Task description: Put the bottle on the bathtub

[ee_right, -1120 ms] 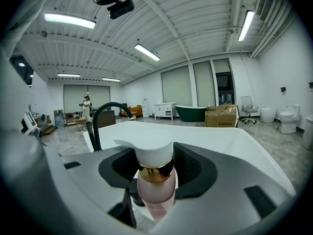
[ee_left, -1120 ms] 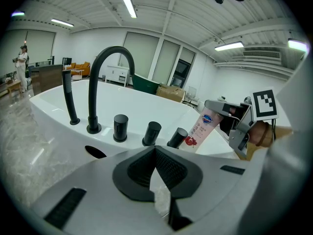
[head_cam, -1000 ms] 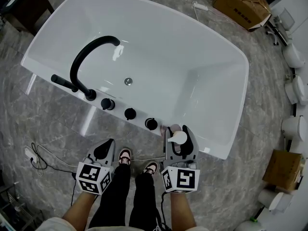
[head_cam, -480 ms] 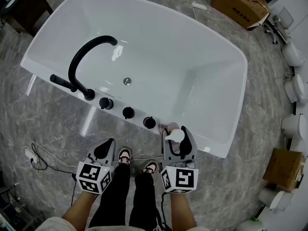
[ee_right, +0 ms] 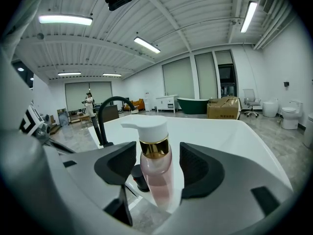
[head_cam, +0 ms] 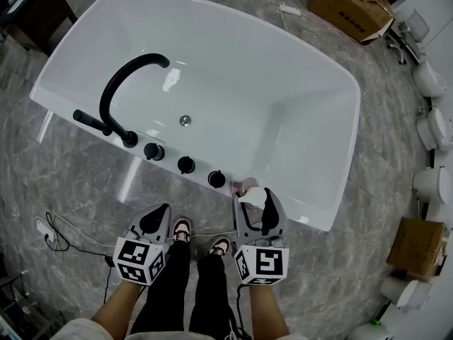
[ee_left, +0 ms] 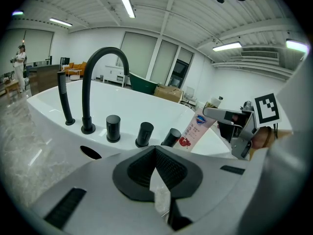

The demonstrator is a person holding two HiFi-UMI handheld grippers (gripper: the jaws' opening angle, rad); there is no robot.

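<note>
A pink pump bottle point(head_cam: 248, 189) with a white pump head and gold collar stands on the near rim of the white bathtub point(head_cam: 304, 217), just right of the black knobs point(head_cam: 185, 164). My right gripper point(head_cam: 253, 196) sits around it. In the right gripper view the bottle point(ee_right: 155, 165) stands between the two pads with a narrow gap on each side, so the gripper point(ee_right: 156, 164) is open. From the left gripper view the bottle point(ee_left: 195, 129) looks tilted beside the right gripper point(ee_left: 230, 119). My left gripper point(head_cam: 154, 222) hangs low by the tub's outer wall, shut and empty point(ee_left: 155, 153).
A black arched faucet point(head_cam: 124, 83) and hand shower stand at the rim's left. Cardboard boxes point(head_cam: 354, 2) lie beyond the tub, toilets point(head_cam: 432, 186) line the right edge. A cable point(head_cam: 56, 229) lies on the grey floor at the left. The person's shoes point(head_cam: 202, 238) are by the tub.
The right gripper has shifted slightly left along the rim; the bottle's base has stayed at the same spot beside the knobs. The left gripper has not moved.
</note>
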